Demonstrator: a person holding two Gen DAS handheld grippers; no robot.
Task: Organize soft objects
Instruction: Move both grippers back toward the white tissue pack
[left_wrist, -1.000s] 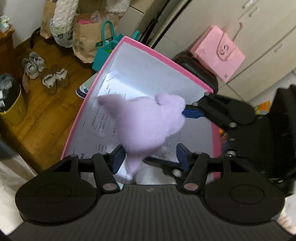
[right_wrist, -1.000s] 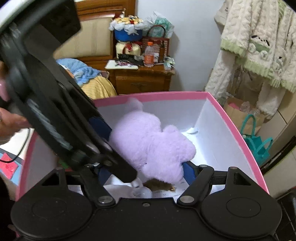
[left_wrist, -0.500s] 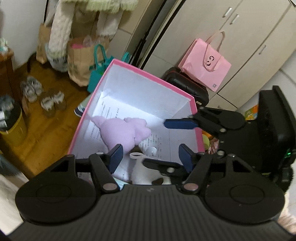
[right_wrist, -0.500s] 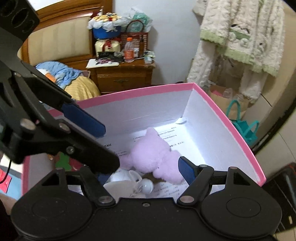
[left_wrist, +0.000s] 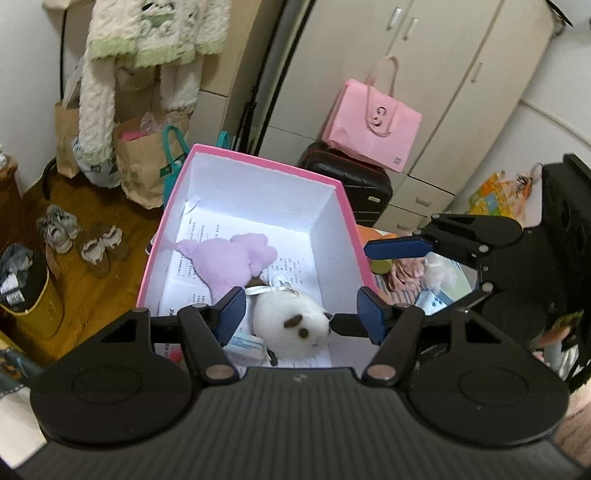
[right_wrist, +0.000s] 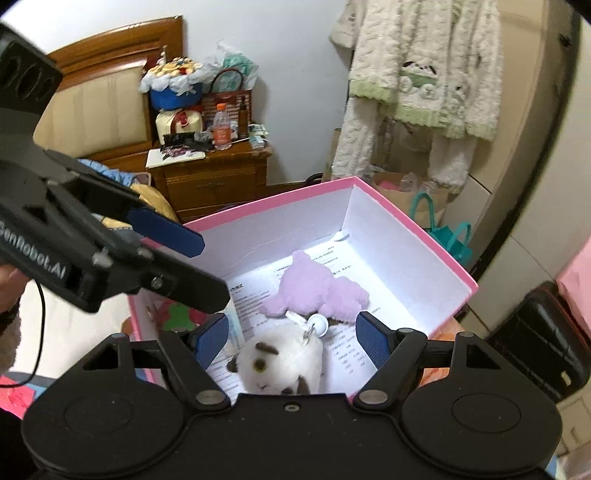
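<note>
Pink box (left_wrist: 255, 161), printed sheets on floor; purple plush (left_wrist: 225, 260) & white plush (left_wrist: 291, 325) on them.

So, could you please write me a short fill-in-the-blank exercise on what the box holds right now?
1. The purple plush toy lies inside the ____ box.
2. The white plush toy lies ____ to the cameras than the purple one.
3. Both grippers, left gripper and right gripper, are ____.

Answers: pink; nearer; open

The left tool (right_wrist: 166, 254) body reads "Genrobot.AI", first letters unclear.
</note>
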